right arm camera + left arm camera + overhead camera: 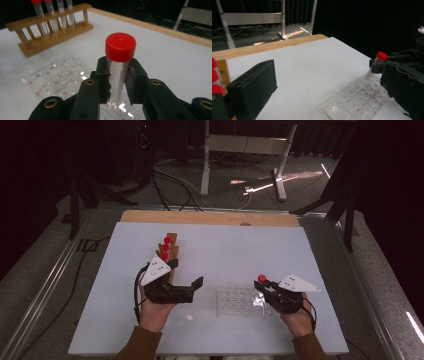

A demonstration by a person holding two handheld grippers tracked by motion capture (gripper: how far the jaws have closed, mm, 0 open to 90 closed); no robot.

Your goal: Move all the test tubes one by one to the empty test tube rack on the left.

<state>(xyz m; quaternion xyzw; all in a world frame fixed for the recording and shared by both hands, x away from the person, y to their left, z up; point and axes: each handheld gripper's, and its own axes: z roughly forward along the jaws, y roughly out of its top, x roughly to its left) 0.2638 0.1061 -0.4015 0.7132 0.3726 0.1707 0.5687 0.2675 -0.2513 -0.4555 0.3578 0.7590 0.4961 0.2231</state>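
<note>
The right gripper (117, 82) has its two black jaws clamped on a clear plastic test tube with a red screw cap (119, 62), pressing on the tube's sides just below the cap. The tube stands roughly upright between the jaws, with faint graduation marks visible on its wall. In the high view the right gripper (267, 290) sits at the right end of a clear plastic well plate (235, 301) that lies flat on the white bench (280, 245), and the red cap (261, 278) shows just above the jaws. The tube's lower end is over the edge of the plate; whether it touches the plate cannot be told.

The left gripper (196, 284) is held in the person's left hand (152, 312) to the left of the well plate, apart from it. In the left gripper view its jaws stand well apart with nothing between them.

A wooden test tube rack (170, 251) stands on the bench beyond the left gripper, carrying three more red-capped tubes (165, 247) in a row. In the right gripper view the rack (53, 31) lies behind the well plate (57, 77), with clear tubes upright in its holes.

A strip of bare wood (210, 218) runs along the far edge of the bench.
</note>
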